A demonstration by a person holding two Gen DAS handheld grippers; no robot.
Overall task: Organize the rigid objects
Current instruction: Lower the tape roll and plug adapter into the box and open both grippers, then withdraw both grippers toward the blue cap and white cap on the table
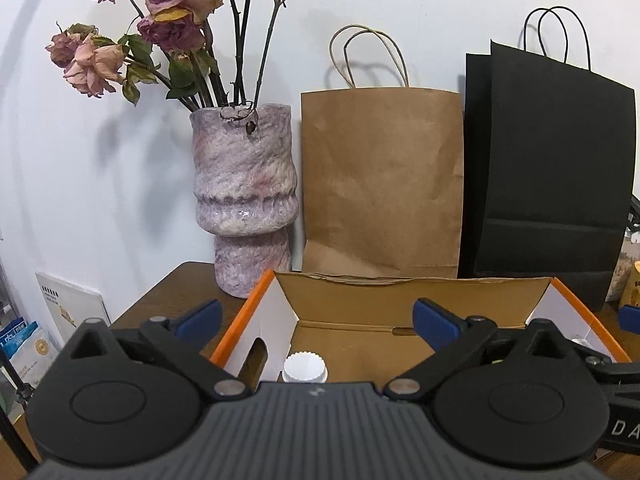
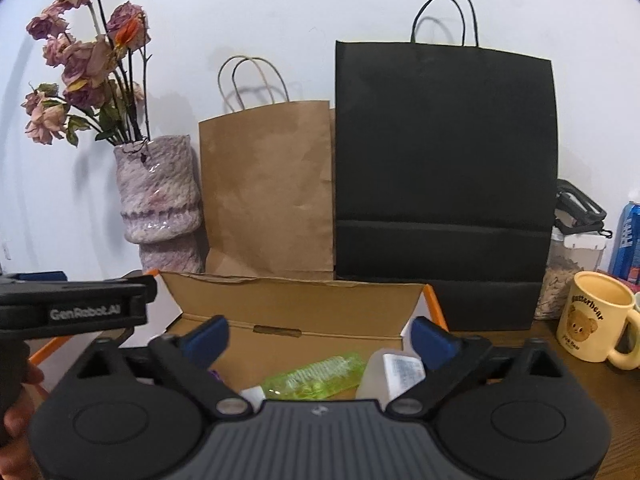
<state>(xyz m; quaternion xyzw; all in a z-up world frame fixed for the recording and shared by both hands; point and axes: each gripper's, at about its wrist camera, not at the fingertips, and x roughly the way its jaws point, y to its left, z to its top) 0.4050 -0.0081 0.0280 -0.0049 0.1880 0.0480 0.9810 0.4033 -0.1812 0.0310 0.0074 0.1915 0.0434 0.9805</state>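
Left gripper [image 1: 326, 314]: jaws are seen spread wide, nothing between the blue pads [image 1: 434, 314]. Right gripper [image 2: 320, 334]: jaws likewise spread wide and empty, pads [image 2: 206, 336] clear of the contents below.

Both grippers are held over the open cardboard box [image 1: 400, 294], which has orange-edged side walls and is set on a brown table [image 1: 176, 292]. In the left wrist view, a white ribbed cap [image 1: 305, 366] is seen in the box, just ahead of the gripper body. In the right wrist view, a green bottle [image 2: 316, 374] is seen lying on its side on the box floor, with a translucent labelled bottle [image 2: 394, 372] just beside it on the right; whether the two touch cannot be told. The left gripper's body [image 2: 76, 308] is visible at the left edge, with a hand [image 2: 16, 420] below it.

Behind the box, against the wall: a mottled vase [image 1: 244, 196] of dried roses [image 1: 160, 28], a brown paper bag [image 1: 380, 180], a black paper bag [image 2: 444, 168]. A cream mug [image 2: 592, 316] stands to the right on the table.
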